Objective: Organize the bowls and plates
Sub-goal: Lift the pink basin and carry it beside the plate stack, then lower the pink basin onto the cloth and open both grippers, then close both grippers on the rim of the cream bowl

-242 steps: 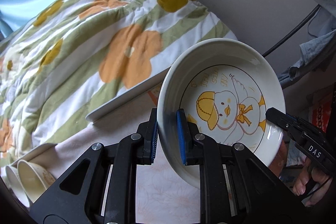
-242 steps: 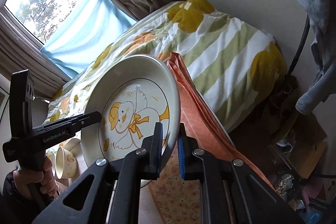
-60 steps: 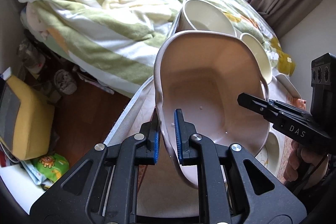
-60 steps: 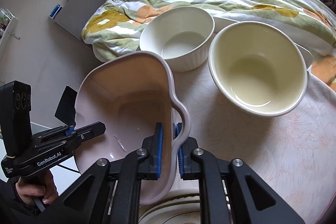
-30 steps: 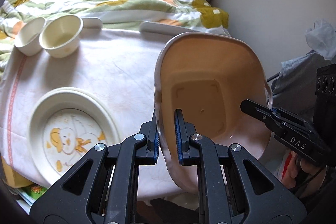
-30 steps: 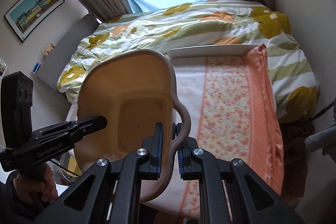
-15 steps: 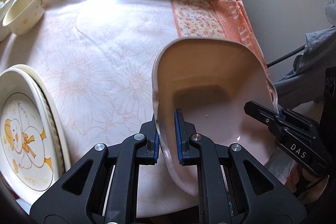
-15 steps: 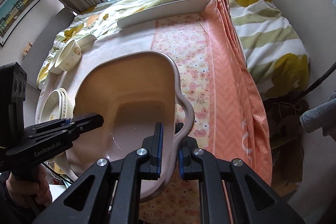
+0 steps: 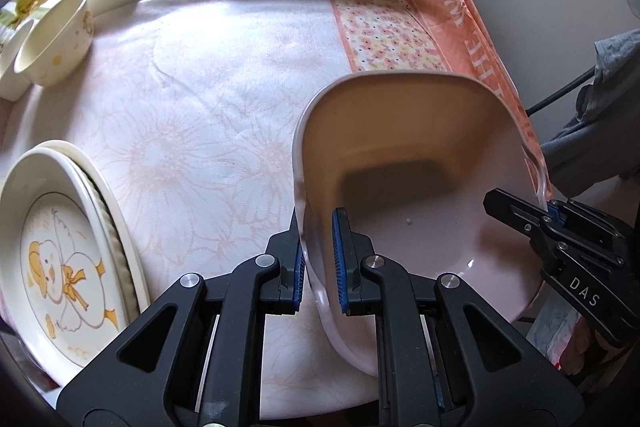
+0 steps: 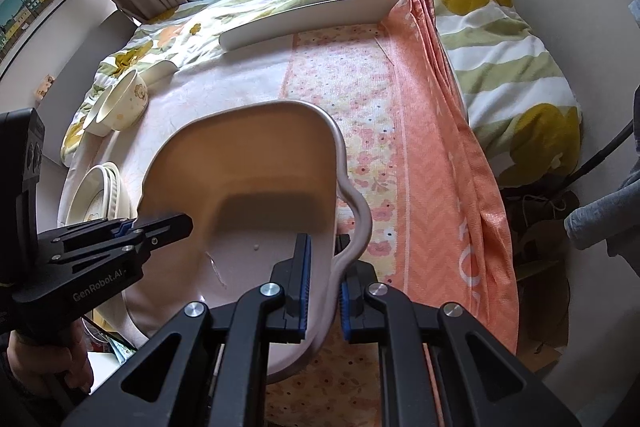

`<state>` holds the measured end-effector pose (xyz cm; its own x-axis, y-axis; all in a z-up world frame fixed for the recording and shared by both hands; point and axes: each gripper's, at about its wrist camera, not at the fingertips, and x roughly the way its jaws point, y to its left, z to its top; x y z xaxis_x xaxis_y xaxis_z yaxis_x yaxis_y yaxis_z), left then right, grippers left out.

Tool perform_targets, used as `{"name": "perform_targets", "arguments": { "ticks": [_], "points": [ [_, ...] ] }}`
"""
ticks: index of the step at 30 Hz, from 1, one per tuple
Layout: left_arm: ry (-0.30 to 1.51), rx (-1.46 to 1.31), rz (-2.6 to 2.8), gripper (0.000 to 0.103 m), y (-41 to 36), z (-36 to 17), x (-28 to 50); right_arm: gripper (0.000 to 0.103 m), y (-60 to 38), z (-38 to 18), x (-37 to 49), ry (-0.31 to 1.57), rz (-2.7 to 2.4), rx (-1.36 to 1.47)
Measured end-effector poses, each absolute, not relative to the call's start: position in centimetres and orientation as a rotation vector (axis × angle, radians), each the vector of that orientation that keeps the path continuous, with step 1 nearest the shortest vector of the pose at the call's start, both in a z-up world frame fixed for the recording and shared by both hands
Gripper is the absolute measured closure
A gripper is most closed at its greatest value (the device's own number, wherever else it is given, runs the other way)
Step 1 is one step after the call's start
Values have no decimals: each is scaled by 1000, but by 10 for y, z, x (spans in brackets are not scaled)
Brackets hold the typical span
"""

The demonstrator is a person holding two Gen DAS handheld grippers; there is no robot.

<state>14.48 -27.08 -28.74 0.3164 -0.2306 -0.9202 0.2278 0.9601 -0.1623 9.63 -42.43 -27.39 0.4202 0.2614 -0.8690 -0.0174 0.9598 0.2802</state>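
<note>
Between the fingers of both grippers, a pink dish (image 9: 420, 163) is being held over the tablecloth (image 9: 192, 99). The left gripper (image 9: 318, 261) is clamping its left rim; the right gripper (image 10: 322, 279) is clamping the right rim by the wavy handle (image 10: 356, 223). Only the left view is showing the duck plate (image 9: 60, 267) left of the fingers. The dish is squarish, deep and empty.

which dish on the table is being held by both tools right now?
The big pink square dish with wavy handles: left tool and right tool clamp opposite rims. The duck plate stack and small bowls sit untouched.
</note>
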Motion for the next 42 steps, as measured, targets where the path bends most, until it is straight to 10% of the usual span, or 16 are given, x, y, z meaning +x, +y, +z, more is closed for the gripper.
{"name": "perform_targets", "arguments": {
  "ticks": [4, 8, 9, 11, 15, 42],
  "points": [
    [1206, 22, -291, 86, -270, -285, 146, 92, -423, -272, 95, 1125, 158, 228],
    [1163, 41, -259, 17, -267, -278, 144, 92, -423, -269, 91, 1114, 144, 198],
    [1141, 36, -256, 12, -265, -273, 144, 92, -423, -267, 89, 1109, 145, 191],
    [1126, 37, -249, 12, -263, -267, 143, 85, -423, -264, 85, 1097, 142, 168],
    [1107, 52, -211, 12, -257, -252, 141, 0, -423, -253, 73, 1048, 155, 134],
    [917, -184, -28, 8, -8, -87, 182, 0, -253, -89, 195, 863, 464, 32]
  ]
}}
